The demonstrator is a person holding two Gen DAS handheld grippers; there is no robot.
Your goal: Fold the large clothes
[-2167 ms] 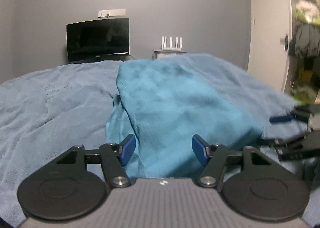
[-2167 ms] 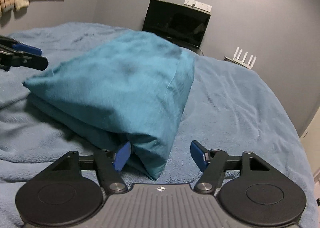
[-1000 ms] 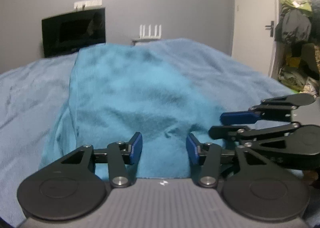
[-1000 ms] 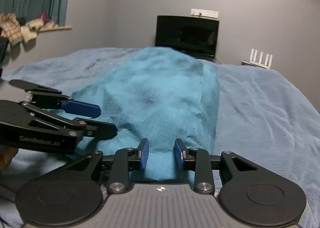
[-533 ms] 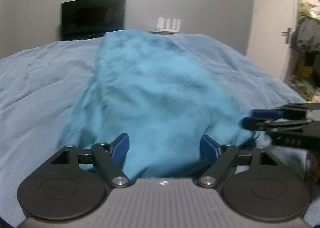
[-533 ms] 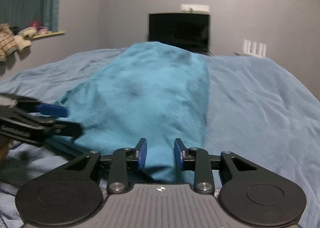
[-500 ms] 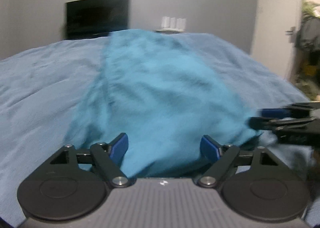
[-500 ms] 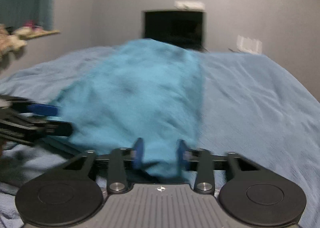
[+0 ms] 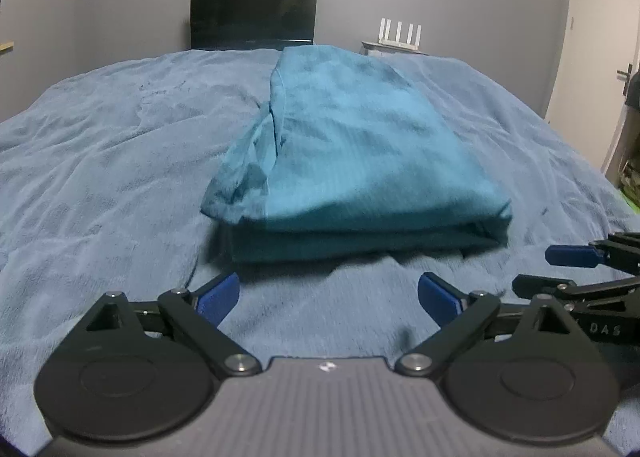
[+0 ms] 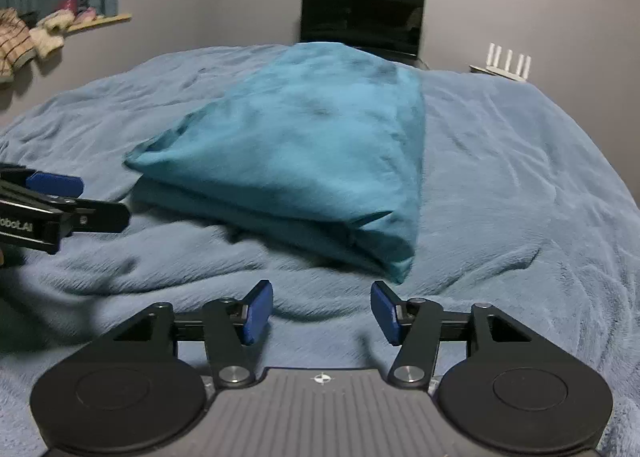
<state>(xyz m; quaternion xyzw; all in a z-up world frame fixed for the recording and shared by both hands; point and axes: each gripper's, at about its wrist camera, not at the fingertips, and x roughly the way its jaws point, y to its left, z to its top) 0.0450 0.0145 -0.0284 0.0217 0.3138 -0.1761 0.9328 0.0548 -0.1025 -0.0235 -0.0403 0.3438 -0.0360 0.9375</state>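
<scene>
Teal garment (image 9: pixel 360 161) lies folded on the blanket (image 9: pixel 100 177); your left gripper (image 9: pixel 328 297) and right gripper (image 10: pixel 322 313) are both opening, empty, just short of it; withdraw without snagging its near edge

Dimly lit in cool bluish tones, softly blurred and grainy throughout, bowed by fisheye distortion, darkened at rounded corners.

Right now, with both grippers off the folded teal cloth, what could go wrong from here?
The teal cloth has a loose flap bulging from its left side; it may spill out if nudged. The left gripper and right gripper, jaws opening and empty, sit close together over the soft bedcover and could snag it.
</scene>
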